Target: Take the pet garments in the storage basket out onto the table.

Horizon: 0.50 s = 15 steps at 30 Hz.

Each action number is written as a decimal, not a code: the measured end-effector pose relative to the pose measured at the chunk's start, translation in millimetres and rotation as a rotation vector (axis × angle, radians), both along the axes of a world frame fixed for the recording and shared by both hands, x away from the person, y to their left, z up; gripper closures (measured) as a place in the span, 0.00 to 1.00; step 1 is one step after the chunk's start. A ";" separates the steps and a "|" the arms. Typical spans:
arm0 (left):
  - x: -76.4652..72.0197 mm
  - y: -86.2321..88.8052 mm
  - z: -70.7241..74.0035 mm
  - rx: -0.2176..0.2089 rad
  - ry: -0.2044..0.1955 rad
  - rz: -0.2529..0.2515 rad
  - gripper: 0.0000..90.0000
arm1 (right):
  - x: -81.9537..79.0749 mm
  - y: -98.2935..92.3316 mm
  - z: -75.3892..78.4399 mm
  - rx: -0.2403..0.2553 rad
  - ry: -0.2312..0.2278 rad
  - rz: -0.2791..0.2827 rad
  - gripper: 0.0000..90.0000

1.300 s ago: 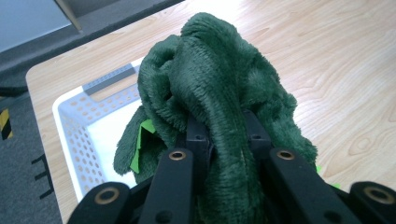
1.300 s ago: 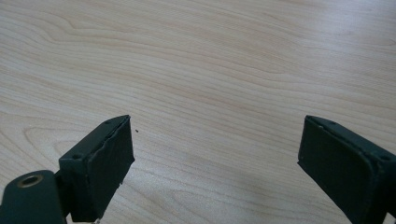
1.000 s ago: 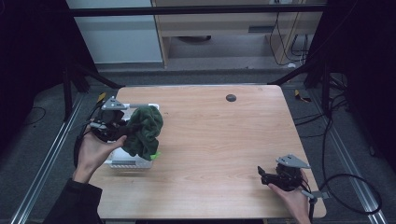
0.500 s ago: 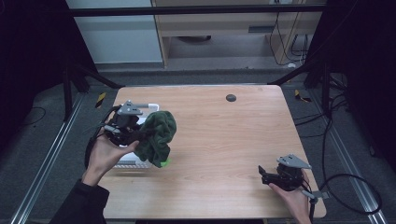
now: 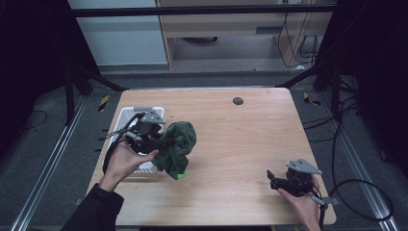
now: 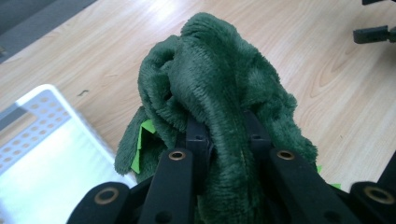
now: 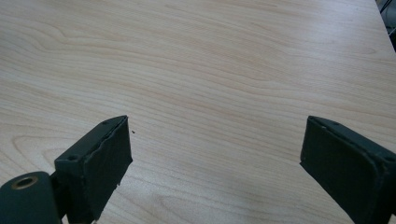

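A dark green plush cloth (image 5: 177,147) with a bright green tag hangs above the table's left half, just right of a white perforated basket (image 5: 126,115). My left gripper (image 5: 153,135) is shut on the cloth (image 6: 219,93), whose fleece bulges up between and over the jaws. The basket's rim (image 6: 42,100) lies below and to the left in the left gripper view. My right gripper (image 5: 273,177) rests near the table's front right corner, held by a hand. Its jaws stand wide apart over bare wood, with nothing between the pads (image 7: 105,163).
A small round dark disc (image 5: 237,100) lies near the table's far edge. The light wooden table (image 5: 240,139) has metal rails along both sides. Cables trail from each gripper. The right gripper's jaw tips (image 6: 376,33) show at the upper right of the left gripper view.
My left gripper has carried the green cloth rightward, away from above the basket toward the table's middle. The right gripper has stayed in place.
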<state>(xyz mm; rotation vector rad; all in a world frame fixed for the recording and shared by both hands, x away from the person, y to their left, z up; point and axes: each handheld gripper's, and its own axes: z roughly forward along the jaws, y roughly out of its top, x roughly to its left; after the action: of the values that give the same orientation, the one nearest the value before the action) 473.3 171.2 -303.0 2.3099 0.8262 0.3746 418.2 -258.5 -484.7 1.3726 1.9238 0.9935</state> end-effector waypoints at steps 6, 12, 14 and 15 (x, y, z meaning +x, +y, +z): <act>2.4 -21.0 -5.0 0.007 0.015 -0.046 0.86 | 0.7 -2.2 0.0 -0.006 -0.008 -0.017 0.09; 2.9 -41.8 -10.0 0.035 0.027 -0.093 0.86 | 1.5 -4.1 -0.5 -0.004 -0.004 -0.028 0.09; 3.8 -47.4 -11.5 0.044 0.032 -0.111 0.86 | 1.5 -4.6 -0.4 -0.004 -0.008 -0.030 0.09; 4.1 -50.6 -12.6 0.046 0.033 -0.115 0.86 | 1.5 -4.7 -0.4 -0.003 -0.008 -0.030 0.09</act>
<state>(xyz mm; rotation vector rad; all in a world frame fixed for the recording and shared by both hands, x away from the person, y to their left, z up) 477.4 120.7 -315.6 2.3991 0.7032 0.3082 419.6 -263.2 -485.1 1.3900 1.8921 0.9802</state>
